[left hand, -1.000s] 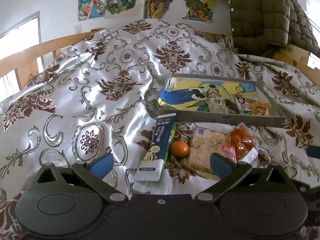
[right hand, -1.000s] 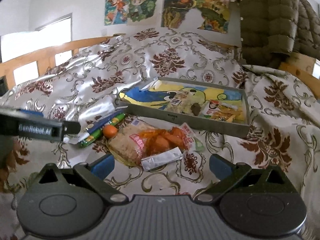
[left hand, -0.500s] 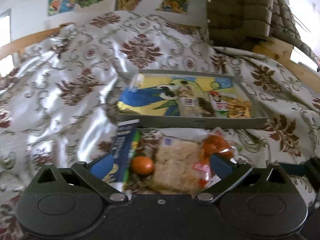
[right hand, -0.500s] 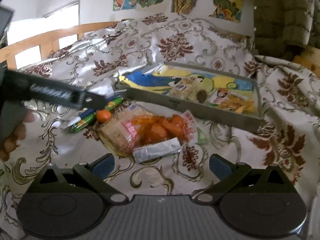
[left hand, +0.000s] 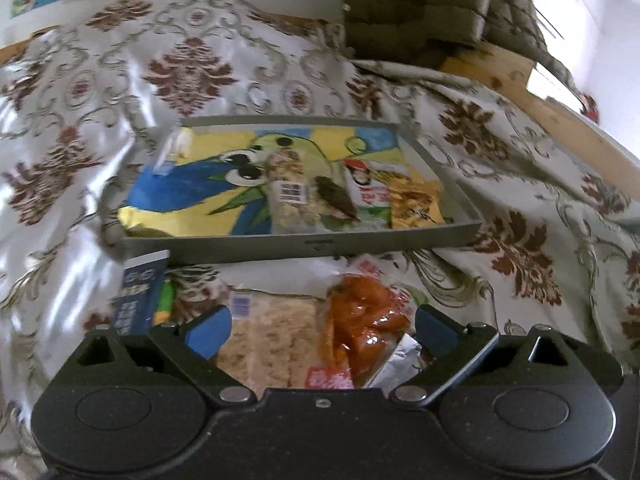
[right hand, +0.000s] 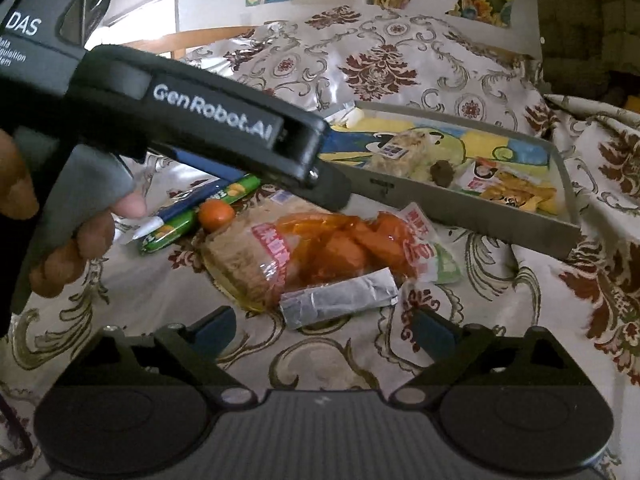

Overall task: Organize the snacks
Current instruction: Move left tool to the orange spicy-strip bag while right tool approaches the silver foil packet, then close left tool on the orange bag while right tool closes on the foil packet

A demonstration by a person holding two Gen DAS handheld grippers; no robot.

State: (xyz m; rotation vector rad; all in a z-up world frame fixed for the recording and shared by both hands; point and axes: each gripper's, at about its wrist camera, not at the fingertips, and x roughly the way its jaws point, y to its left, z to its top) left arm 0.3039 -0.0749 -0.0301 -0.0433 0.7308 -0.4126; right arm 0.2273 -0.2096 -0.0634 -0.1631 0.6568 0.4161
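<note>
A grey tray (left hand: 304, 243) (right hand: 460, 216) on the bed holds a big yellow-blue bag (left hand: 192, 188) and several small snacks. In front of it lie a pale rice-cracker pack (left hand: 272, 340) (right hand: 236, 264), an orange snack bag (left hand: 360, 328) (right hand: 340, 244), a silver bar (right hand: 340, 298), a small orange (right hand: 216, 214), a green stick (right hand: 200, 212) and a blue box (left hand: 138, 300). My left gripper (left hand: 320, 328) is open, low over the cracker pack and orange bag. My right gripper (right hand: 326, 326) is open and empty, just short of the silver bar. The left gripper's body (right hand: 208, 120) crosses the right wrist view.
The bed is covered by a shiny patterned cloth (left hand: 200, 64). A wooden bed rail (left hand: 540, 96) runs at the right, and a quilted olive jacket (left hand: 432, 8) hangs behind the tray. Posters are on the wall.
My left gripper has moved right and forward, down over the cracker pack and orange bag. My right gripper has moved closer to the silver bar. Both stay open.
</note>
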